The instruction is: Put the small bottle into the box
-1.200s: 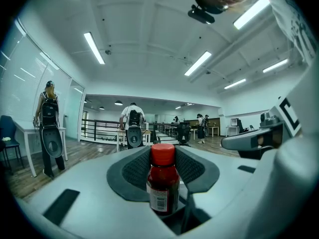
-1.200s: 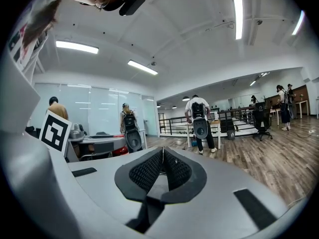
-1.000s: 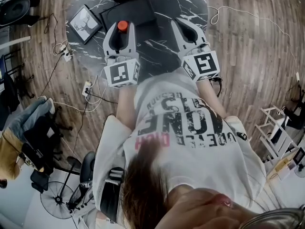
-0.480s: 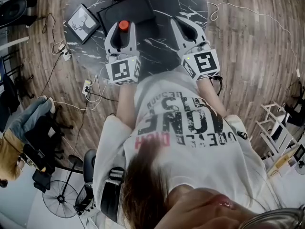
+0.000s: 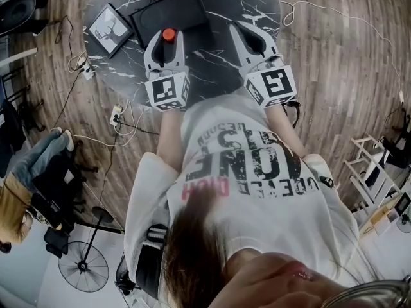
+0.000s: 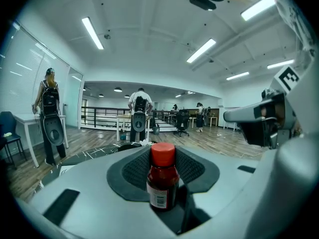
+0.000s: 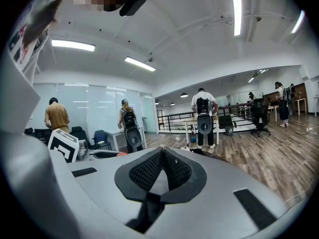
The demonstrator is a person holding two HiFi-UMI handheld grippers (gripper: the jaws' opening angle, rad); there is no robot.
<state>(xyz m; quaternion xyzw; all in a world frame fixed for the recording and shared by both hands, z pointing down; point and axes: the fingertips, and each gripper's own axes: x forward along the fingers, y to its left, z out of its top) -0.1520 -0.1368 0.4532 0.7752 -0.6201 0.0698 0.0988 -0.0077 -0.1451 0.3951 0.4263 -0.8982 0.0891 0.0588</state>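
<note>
Left gripper view: the left gripper (image 6: 162,156) clamps a glossy, red-capped small bottle (image 6: 162,180) between meshed pads (image 6: 134,171); right gripper (image 7: 162,156) sits closed.

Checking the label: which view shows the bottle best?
Left gripper view: the bottle stands whole between the jaws, label partly visible. Head view shows only its red cap; right gripper view shows nothing clear of it.

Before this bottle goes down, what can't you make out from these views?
Box: the head view shows only a dark flat shape; open or lidded, cannot tell.
Box again: neither gripper view shows it; the gripper bodies fill the lower frame.
Small bottle: label print too small in the left gripper view; in the head view the left gripper hides all but its cap.
</note>
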